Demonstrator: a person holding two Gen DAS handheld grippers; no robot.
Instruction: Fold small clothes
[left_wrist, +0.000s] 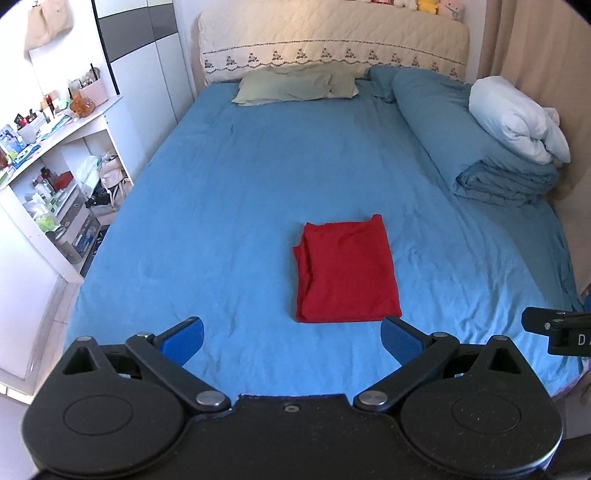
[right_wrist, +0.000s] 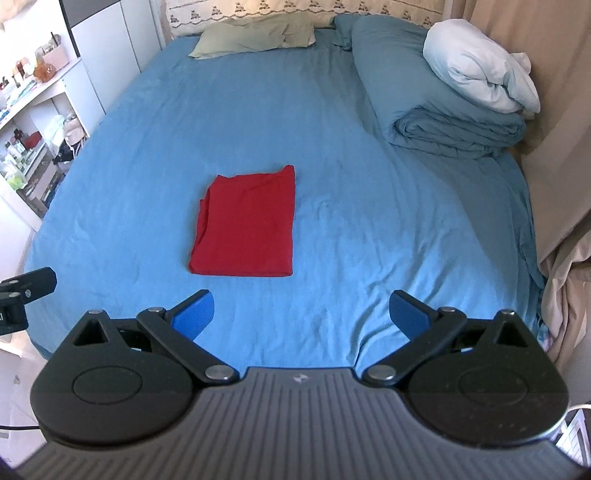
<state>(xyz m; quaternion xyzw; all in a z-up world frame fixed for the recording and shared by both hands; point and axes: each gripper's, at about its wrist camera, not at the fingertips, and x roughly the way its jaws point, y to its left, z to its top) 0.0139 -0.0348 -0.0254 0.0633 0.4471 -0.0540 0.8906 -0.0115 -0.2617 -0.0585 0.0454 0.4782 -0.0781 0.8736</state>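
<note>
A red garment (left_wrist: 347, 271) lies folded into a neat rectangle on the blue bed sheet (left_wrist: 221, 221); it also shows in the right wrist view (right_wrist: 245, 225). My left gripper (left_wrist: 291, 341) is open and empty, held above the near edge of the bed, just short of the garment's near edge. My right gripper (right_wrist: 302, 314) is open and empty, to the right of the garment and nearer than it. Part of the right gripper (left_wrist: 554, 330) shows at the right edge of the left wrist view, and part of the left gripper (right_wrist: 22, 295) at the left edge of the right wrist view.
A green pillow (left_wrist: 295, 86) lies at the headboard. A rolled blue duvet (left_wrist: 480, 155) with a white pillow (left_wrist: 517, 118) on it lies along the right side. White shelves (left_wrist: 55, 177) full of small items stand left of the bed. Curtains (right_wrist: 561, 147) hang at the right.
</note>
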